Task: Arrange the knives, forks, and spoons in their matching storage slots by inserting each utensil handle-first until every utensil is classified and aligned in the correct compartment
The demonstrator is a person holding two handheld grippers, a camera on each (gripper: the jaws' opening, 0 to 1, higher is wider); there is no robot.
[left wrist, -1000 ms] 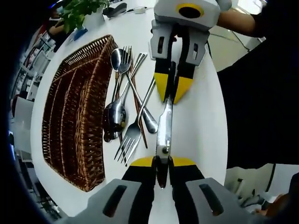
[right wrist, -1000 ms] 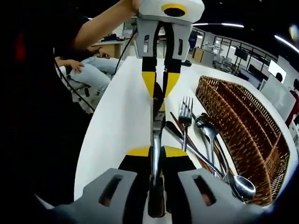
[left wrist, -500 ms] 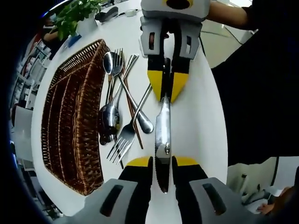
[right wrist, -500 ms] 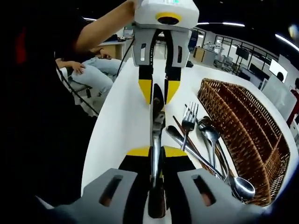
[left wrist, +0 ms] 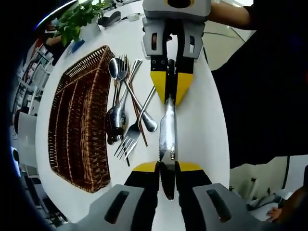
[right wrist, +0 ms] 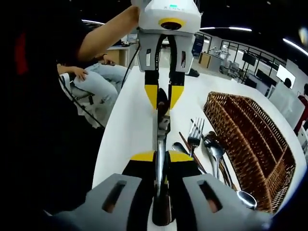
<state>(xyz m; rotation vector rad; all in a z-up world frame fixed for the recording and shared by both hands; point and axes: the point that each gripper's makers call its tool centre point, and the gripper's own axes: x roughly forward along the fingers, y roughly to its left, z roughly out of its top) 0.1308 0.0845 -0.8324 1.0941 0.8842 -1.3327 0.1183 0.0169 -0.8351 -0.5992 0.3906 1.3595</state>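
Currently we are holding one knife (left wrist: pixel 168 127) above the worktop (left wrist: pixel 202 120), left claw (left wrist: pixel 167 166) and right claw (right wrist: pixel 161 157) both clamped on opposite ends, risking twisting it loose beside the wicker tray (left wrist: pixel 77 130).

Even, bright overhead light — long ceiling strip lamps (right wrist: pixel 226 27) glow in the right gripper view. The glossy white round table (left wrist: pixel 202 115) bleaches toward glare, and the shiny steel table knife (left wrist: pixel 168 130) carries soft highlights. Shadows stay faint. Fisheye bending warps the edges — the centre stays sharp.
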